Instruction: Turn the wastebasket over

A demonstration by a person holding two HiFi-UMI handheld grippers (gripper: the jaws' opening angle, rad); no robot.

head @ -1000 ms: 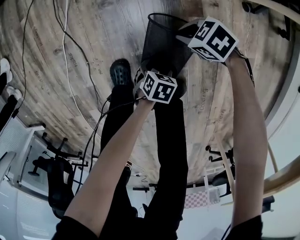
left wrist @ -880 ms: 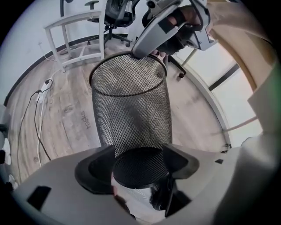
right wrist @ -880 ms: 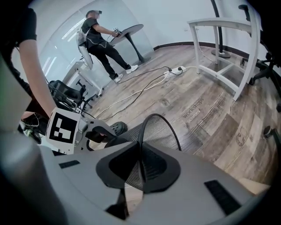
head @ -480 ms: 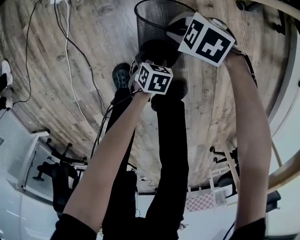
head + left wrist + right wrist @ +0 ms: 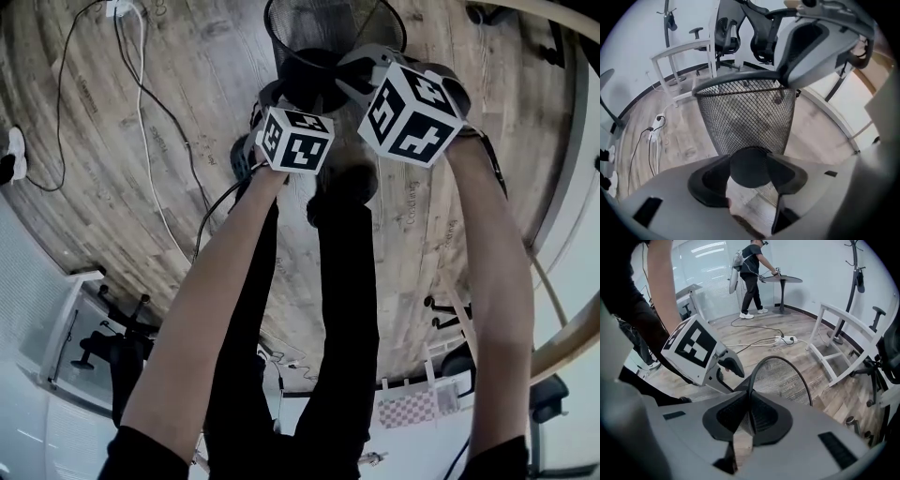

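Above the wooden floor (image 5: 141, 197) and its loose cables (image 5: 150, 141), the black mesh wastebasket (image 5: 314, 37) is held tilted before the wearer's legs (image 5: 342, 309), right tongs (image 5: 749, 417) clamped on its rim, left tongs (image 5: 749, 169) just closing, jaws apart around its round base; only the right gripper view shows a distant person (image 5: 752, 275).

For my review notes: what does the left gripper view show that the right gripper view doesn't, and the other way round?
Only the left gripper view: the round base of the wastebasket, sitting between the jaws of the left gripper, which are parted and have just been closing.
Only the right gripper view: the rim pinched in the shut jaws of the right gripper, the left gripper's marker cube, and a person at a standing table.
Both: the mesh wastebasket, wooden floor, a power strip and a white frame.
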